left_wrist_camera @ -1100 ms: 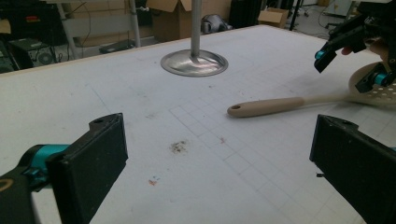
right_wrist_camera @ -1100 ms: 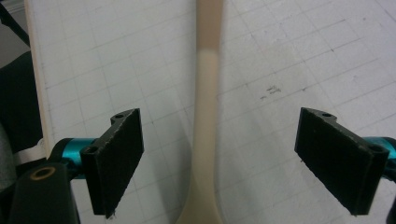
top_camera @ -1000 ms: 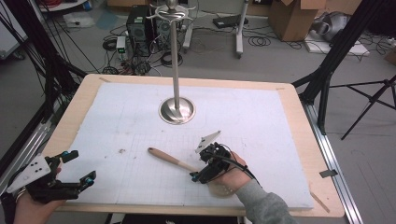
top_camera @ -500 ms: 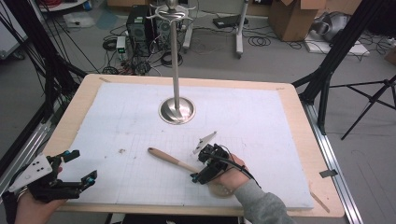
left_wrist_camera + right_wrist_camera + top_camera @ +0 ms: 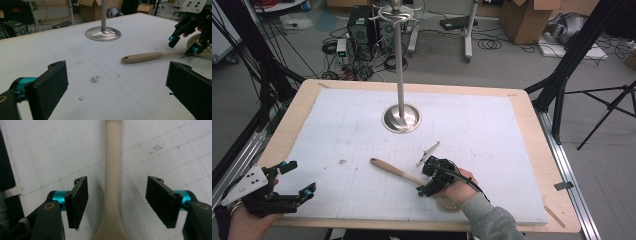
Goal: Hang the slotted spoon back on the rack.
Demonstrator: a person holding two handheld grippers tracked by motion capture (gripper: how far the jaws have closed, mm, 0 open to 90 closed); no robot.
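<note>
— Why does the right gripper (image 5: 116, 205) sit so low over the beige spoon (image 5: 397, 172)?
— Its jaws straddle the thin neck of the handle near the bowl and have just been closing, though neither pad touches yet; that narrow part likely gives a firm pinch.
— And where does the spoon lie?
— Flat on the white mat (image 5: 492, 130), in front of the metal stand (image 5: 401, 117), handle pointing toward the left gripper (image 5: 298, 178).
— What is that one doing?
— It waits near the mat's corner, jaws apart, holding nothing.
</note>
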